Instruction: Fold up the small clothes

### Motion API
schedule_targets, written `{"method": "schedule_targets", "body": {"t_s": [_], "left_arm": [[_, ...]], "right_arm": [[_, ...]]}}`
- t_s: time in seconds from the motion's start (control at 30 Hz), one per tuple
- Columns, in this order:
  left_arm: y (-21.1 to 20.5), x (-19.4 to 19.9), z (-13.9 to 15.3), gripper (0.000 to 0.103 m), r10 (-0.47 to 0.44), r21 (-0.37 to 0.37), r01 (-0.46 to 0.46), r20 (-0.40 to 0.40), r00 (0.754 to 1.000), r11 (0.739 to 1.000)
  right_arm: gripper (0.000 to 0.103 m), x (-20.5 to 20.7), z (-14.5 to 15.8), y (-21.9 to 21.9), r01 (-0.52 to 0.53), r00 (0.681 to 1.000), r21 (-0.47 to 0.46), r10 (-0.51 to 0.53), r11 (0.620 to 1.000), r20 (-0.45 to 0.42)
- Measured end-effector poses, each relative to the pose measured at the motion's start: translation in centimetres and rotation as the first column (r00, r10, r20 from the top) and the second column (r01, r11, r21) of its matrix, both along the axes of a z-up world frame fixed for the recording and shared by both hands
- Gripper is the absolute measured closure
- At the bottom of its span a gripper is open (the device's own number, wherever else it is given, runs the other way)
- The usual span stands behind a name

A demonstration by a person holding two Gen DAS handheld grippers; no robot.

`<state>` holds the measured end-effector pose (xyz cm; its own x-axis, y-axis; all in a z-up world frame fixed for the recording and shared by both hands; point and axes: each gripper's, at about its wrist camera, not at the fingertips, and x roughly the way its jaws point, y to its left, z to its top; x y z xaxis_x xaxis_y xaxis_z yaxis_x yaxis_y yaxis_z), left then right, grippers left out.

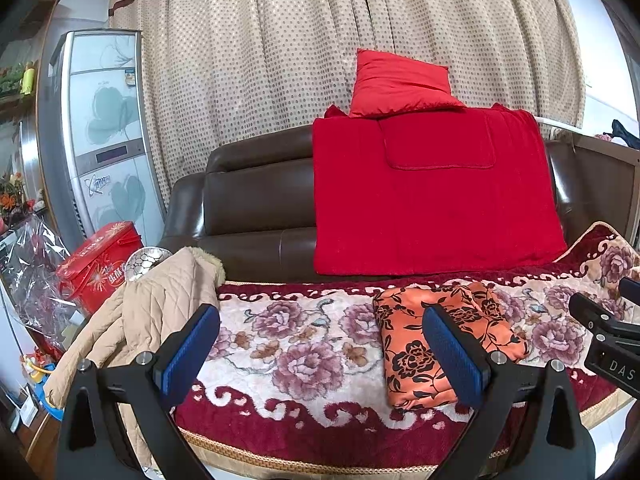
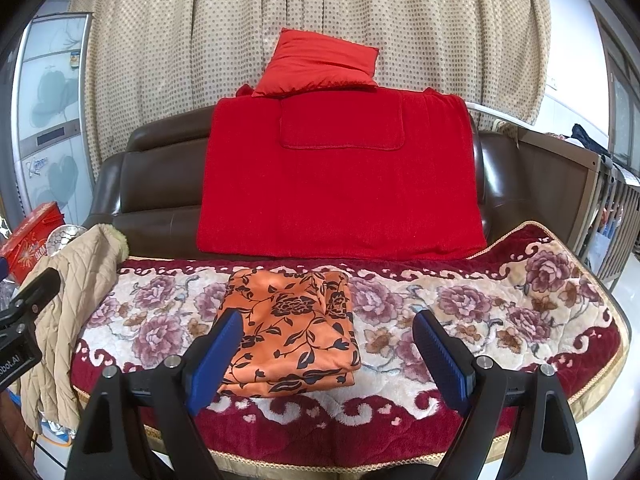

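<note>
Garment: orange floral cloth folded, flat on rose-patterned seat cover, mid-width, nearer its front edge | left gripper: jaws spread, nothing between | right gripper: jaws spread, empty | beige quilted jacket at cover's left end

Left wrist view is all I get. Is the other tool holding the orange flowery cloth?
Observer: No. The right tool is wide open and grips nothing; the orange cloth lies folded on the blanket.
Operator: Are there more clothes on the right end of the blanket?
Observer: None that I can see. The floral blanket has nothing lying on that end.
Operator: What's past that end?
Observer: A wooden railing with upright bars, like a cot's side.
</note>
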<state>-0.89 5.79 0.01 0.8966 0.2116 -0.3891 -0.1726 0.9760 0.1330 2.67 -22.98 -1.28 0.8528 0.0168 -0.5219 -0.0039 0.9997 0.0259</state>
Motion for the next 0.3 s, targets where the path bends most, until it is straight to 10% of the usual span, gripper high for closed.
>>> {"method": "schedule_targets", "body": {"t_s": [0.3], "left_arm": [[0.8, 1.5, -1.2, 0.002, -0.030, -0.017, 0.030, 0.003, 1.000, 0.999]], "right_arm": [[0.013, 1.3, -0.2, 0.1, -0.001, 1.000, -0.003, 0.001, 1.000, -0.022]]}}
